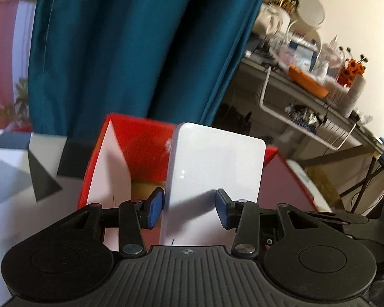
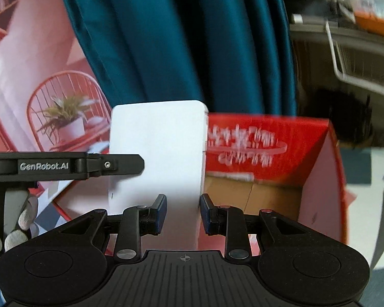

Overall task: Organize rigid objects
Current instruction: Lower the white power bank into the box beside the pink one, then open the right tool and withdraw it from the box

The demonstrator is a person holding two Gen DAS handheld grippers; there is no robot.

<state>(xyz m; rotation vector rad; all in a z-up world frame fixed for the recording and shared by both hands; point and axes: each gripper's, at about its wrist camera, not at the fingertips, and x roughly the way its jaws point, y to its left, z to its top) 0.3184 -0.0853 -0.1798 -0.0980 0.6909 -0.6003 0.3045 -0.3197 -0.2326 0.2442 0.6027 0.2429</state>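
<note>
A glossy white rectangular block (image 1: 217,158) stands upright between the blue pads of my left gripper (image 1: 189,207), which is shut on it. The same block (image 2: 156,138) fills the middle of the right wrist view. My right gripper (image 2: 183,212) is shut on its lower part. One finger of my left gripper (image 2: 125,165) lies against the block's left side there. Just behind and below the block is an open red carton (image 1: 146,138) with white inner flaps. Its brown floor (image 2: 256,194) and printed rear wall (image 2: 243,133) show to the right of the block.
A teal curtain (image 1: 115,51) hangs close behind the carton. At the right stands a cluttered shelf (image 1: 307,76) with a wire basket (image 1: 307,128) under it. A gloved hand (image 2: 12,230) holds the left gripper. The surface (image 1: 7,179) has grey triangles.
</note>
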